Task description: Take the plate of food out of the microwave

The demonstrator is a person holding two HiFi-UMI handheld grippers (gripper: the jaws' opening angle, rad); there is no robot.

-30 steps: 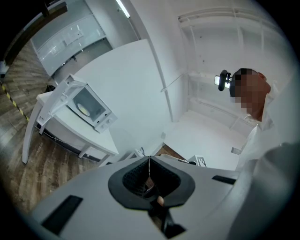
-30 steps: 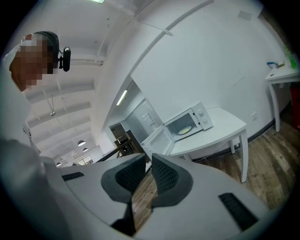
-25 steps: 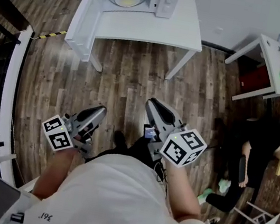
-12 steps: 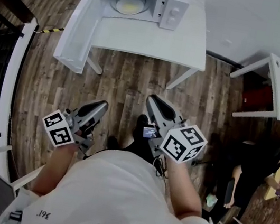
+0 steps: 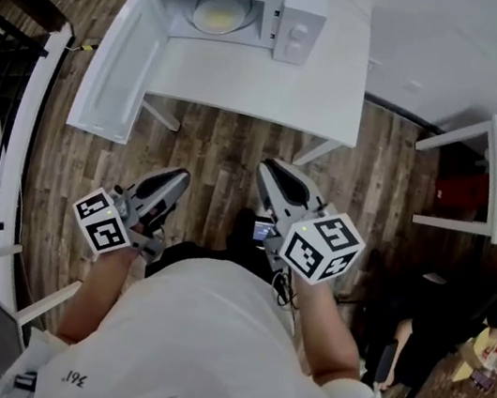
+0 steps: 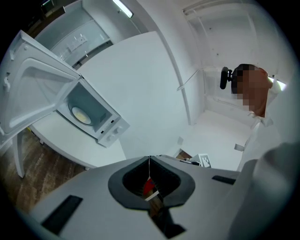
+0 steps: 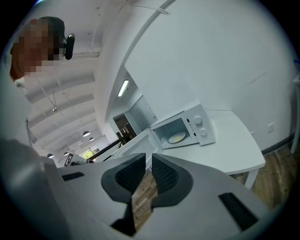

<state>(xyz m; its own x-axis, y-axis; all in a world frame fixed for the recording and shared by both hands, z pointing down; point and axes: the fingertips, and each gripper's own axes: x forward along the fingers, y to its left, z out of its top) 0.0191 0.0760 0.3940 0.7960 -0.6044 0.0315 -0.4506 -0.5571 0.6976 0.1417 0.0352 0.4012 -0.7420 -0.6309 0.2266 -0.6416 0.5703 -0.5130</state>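
Left gripper pinched together, right gripper narrowly parted and empty: unless widened, they may shove the plate of food deeper into the upper-frame microwave.

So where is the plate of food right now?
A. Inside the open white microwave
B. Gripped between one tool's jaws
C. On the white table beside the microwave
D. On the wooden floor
A: the round pale plate of yellowish food sits inside the white microwave, whose door is swung wide open.
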